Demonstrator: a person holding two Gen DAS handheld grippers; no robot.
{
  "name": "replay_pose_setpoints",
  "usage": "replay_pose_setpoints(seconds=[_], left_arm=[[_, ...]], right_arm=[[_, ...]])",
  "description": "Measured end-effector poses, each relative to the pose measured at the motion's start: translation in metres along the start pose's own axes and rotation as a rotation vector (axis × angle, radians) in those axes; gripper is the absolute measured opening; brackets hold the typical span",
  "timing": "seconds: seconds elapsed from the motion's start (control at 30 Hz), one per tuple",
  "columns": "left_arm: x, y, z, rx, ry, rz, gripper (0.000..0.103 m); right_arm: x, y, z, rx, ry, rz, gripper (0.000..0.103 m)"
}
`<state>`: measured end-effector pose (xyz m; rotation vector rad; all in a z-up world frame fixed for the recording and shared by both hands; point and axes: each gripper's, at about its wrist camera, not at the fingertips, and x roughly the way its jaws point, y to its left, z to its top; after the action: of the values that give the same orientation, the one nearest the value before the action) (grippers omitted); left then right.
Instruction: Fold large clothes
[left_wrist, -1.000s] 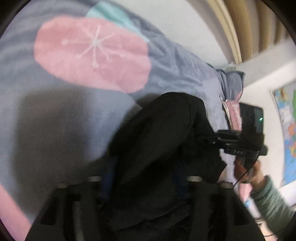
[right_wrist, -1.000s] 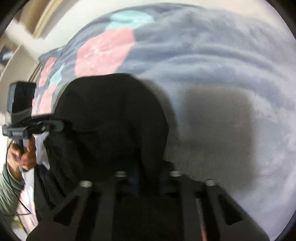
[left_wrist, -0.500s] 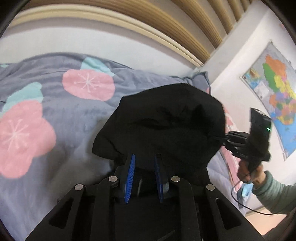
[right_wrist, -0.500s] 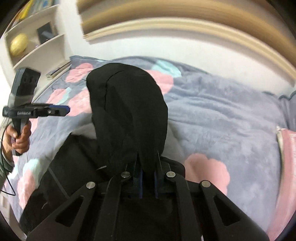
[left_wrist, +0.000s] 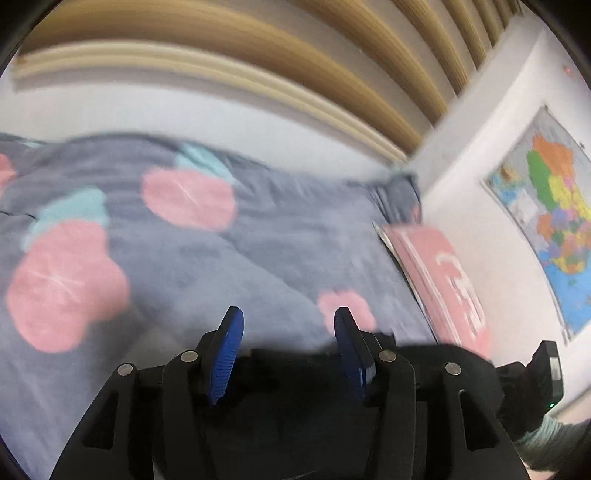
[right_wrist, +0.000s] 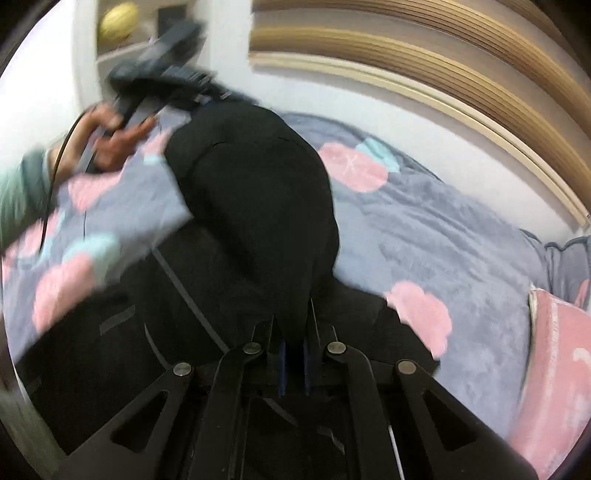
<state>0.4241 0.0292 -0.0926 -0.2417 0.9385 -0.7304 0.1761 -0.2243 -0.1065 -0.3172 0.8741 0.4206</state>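
Note:
A large black garment lies partly on the bed and is partly lifted. My right gripper is shut on a fold of it, and the cloth rises in a hump to the upper left. My left gripper is open with nothing between its blue pads; only a low strip of the black garment shows under and right of it. In the right wrist view the left gripper is held high at the far left, above the garment's top edge.
The bed has a grey blanket with pink and teal flowers. A pink pillow lies at its right end. A wooden headboard runs behind it. A wall map hangs at the right and a shelf stands at the left.
My left gripper has opened and let go of the black garment, which has dropped out of its view. The right gripper still holds its fold; both views are blurred by movement.

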Motion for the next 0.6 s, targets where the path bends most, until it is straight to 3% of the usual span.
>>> replay_pose_setpoints(seconds=[0.07, 0.17, 0.23, 0.3, 0.33, 0.43, 0.57, 0.6], left_arm=[[0.021, -0.014, -0.030, 0.009, 0.136, -0.083, 0.052], [0.038, -0.036, -0.098, 0.069, 0.265, -0.114, 0.052], [0.054, -0.042, -0.157, 0.074, 0.381, -0.087, 0.052], [0.066, -0.039, -0.208, 0.044, 0.445, -0.041, 0.052], [0.069, -0.035, -0.227, 0.009, 0.461, -0.024, 0.052], [0.059, -0.033, -0.243, -0.059, 0.432, -0.014, 0.052], [0.016, -0.058, -0.209, -0.029, 0.293, 0.002, 0.052], [0.009, -0.065, -0.200, -0.013, 0.259, 0.000, 0.052]], right_arm=[[0.002, 0.000, -0.022, 0.042, 0.071, 0.011, 0.013], [-0.001, 0.001, -0.057, 0.151, 0.135, 0.066, 0.018], [0.000, 0.003, -0.077, 0.203, 0.169, 0.082, 0.033], [0.002, 0.004, -0.093, 0.274, 0.199, 0.097, 0.046], [0.004, 0.005, -0.099, 0.308, 0.214, 0.105, 0.047], [0.001, 0.002, -0.095, 0.393, 0.224, 0.110, 0.047], [-0.014, -0.001, -0.047, 0.433, 0.110, 0.102, 0.050], [-0.016, -0.001, -0.036, 0.446, 0.095, 0.106, 0.058]])
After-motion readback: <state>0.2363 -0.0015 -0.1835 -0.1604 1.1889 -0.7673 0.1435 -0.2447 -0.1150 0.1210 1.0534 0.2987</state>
